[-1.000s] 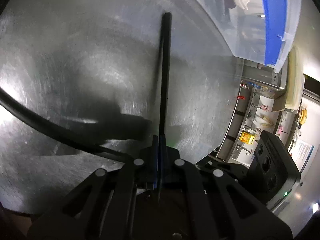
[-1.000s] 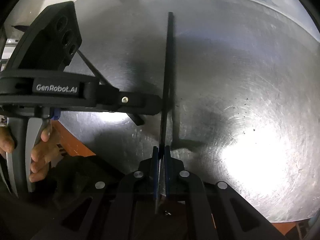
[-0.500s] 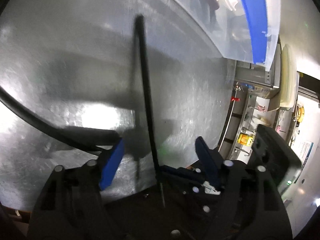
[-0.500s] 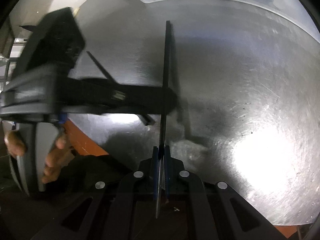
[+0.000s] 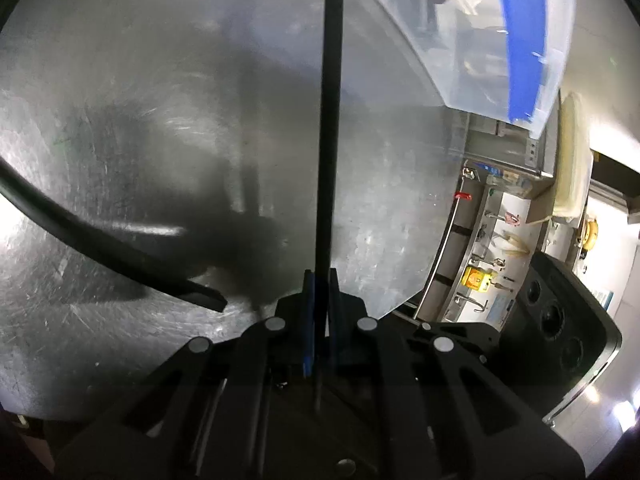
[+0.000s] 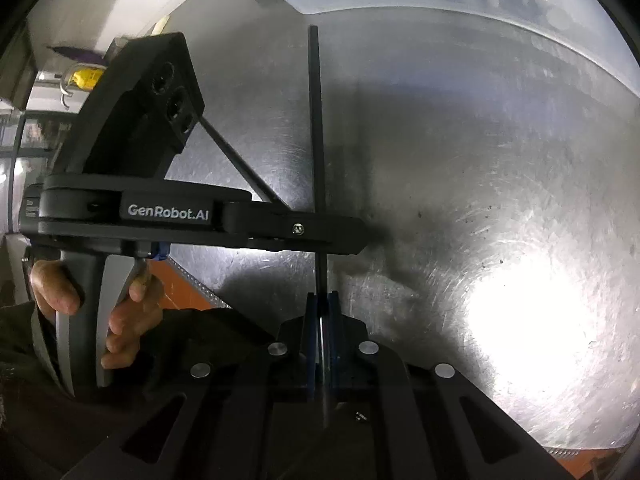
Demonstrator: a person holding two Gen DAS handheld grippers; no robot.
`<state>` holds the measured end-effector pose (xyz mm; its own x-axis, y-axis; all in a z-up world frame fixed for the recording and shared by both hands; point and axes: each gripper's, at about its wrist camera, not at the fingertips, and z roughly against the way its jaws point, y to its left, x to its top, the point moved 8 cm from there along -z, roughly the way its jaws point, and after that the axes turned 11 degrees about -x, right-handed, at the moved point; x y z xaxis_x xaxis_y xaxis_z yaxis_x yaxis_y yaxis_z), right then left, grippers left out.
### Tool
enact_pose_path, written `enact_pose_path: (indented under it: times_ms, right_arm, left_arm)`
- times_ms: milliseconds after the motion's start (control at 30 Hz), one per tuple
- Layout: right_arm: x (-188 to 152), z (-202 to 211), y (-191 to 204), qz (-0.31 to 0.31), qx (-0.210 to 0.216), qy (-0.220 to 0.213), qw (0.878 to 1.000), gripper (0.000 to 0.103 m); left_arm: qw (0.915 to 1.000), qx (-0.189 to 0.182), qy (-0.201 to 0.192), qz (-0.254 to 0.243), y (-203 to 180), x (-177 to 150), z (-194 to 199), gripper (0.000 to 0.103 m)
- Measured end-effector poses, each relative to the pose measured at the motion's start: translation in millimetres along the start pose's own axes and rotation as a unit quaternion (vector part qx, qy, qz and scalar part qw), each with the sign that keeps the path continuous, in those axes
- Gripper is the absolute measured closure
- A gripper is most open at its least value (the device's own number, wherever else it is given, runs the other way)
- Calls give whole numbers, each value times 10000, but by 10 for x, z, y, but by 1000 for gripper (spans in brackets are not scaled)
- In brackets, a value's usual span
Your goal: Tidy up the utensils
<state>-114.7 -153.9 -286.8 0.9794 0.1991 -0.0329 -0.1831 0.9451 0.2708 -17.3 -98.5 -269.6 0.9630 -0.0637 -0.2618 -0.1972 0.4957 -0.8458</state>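
Left gripper [image 5: 320, 276] was spread, re-pinched on thin black chopstick [image 5: 330, 120]; right gripper [image 6: 321, 300] pinches another [image 6: 316, 120]. Judged light, stiff, slippery; best held near the end

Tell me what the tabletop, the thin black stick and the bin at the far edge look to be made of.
Tabletop: brushed metal, likely stainless steel; fine scratches, bright glare.
Thin black stick: matte black, straight and slender; plastic or lacquered wood, can't tell.
Bin: translucent, frosted plastic; contents show blurred through its wall.
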Motion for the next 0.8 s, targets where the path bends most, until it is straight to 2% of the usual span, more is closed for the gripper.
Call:
enact_pose_path:
  times_ms: [233, 367, 433, 533, 633, 700, 800]
  right_arm:
    - [-11, -38, 124, 262, -221, -49, 9994, 96]
    - [9, 328, 261, 455, -228, -549, 9972, 96]
    - [32, 572, 308, 557, -245, -861, 9944, 96]
    - [192, 1032, 340, 711, -276, -1430, 9868, 96]
    - [549, 1532, 269, 763, -495, -2049, 9745, 96]
    - [880, 1835, 168, 709, -719, -2382, 9659, 96]
    - [1424, 2143, -62, 467, -875, -2597, 9606, 96]
  left_arm:
    - [9991, -127, -48, -395, -152, -53, 155, 98]
    - [9955, -261, -200, -888, -476, -66, 358, 98]
    - [9894, -293, -383, -1366, -776, -70, 524, 98]
    - [9761, -271, -582, -2077, -1289, 17, 752, 98]
    - [9602, -143, -718, -2697, -1825, 334, 926, 98]
    - [9462, 78, -837, -3124, -2241, 674, 998, 98]
    - [9399, 329, -930, -3269, -2631, 1254, 1011, 98]
